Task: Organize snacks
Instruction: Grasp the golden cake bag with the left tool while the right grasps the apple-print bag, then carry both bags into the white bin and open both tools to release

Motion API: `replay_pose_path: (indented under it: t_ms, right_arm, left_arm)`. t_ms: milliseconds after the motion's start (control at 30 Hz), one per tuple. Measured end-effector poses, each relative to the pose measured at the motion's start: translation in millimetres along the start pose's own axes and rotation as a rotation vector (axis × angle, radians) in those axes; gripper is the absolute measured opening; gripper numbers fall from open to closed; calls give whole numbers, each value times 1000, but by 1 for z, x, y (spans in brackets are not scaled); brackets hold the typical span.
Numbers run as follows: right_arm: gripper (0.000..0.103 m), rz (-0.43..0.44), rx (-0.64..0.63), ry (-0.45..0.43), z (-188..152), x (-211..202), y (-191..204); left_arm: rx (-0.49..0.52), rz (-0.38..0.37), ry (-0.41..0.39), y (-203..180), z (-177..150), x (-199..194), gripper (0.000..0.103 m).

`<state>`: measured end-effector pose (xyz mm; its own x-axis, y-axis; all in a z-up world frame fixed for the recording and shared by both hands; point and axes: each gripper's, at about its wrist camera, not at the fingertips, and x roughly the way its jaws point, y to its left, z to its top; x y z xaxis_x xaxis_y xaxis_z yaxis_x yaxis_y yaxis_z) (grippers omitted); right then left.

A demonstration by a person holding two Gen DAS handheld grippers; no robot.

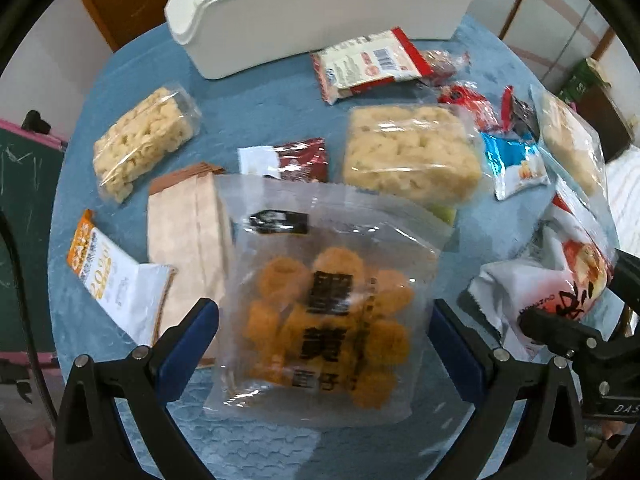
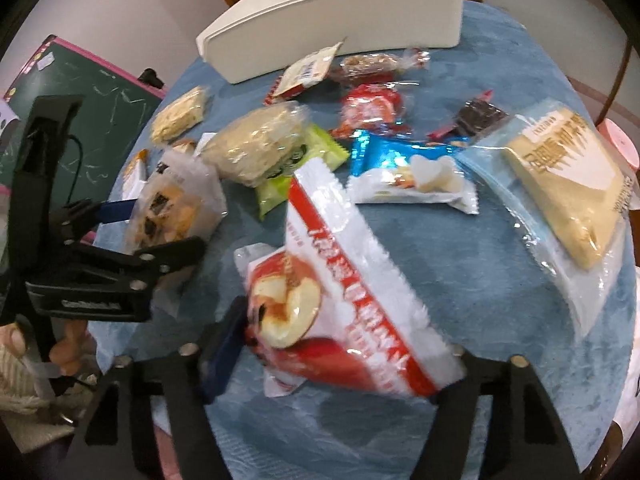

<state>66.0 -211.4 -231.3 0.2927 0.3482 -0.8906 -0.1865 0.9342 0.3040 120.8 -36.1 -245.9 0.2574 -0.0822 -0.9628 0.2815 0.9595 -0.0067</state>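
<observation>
Snacks lie scattered over the blue-covered surface (image 1: 280,100), with a long white bin (image 1: 312,12) along its far edge — judging by the task, that is where they are meant to go, which would explain why both hands work near the clutter with the bin straight ahead.

The left gripper (image 1: 326,344) points steeply down over a clear packet of orange biscuits (image 1: 324,320). The packet sits between its blue-padded jaws, which stand wide with a gap on each side, so it is bracketed rather than pinched. It rests on the near part of the surface, overlapping a pale brown packet (image 1: 188,232) on its left.

The right gripper (image 2: 340,364) straddles a red-and-white packet (image 2: 348,304) picturing a sliced apple. Its jaws sit narrower, close against the packet's two edges; the packet tilts up at its far end, so I judge it gripped, though blur keeps contact from being certain.

The biscuit packet is glossy and crinkled, printed with bold black characters, the round pieces showing through. Farther off lie two clear blocks of puffed rice (image 1: 408,152), a blue-and-white sachet (image 2: 408,172) and a flat cream packet (image 2: 568,184) at far right.
</observation>
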Motion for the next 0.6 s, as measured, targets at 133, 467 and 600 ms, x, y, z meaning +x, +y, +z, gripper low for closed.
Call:
replay_pose_path:
  t_ms: [133,467,600]
  right_arm:
    - [66,-44,-31,-17,0,-1,9]
    - [61,-81,-55,-125,11,-44,22]
    - [61,-88,-71,-226,34,-87,30]
  left_arm:
    - [14,26,-7,-4,-1,-1,83]
    - [-11,-45,-76,4,-7,-51,70]
    - [16,-57,-190,12,11,-110,70]
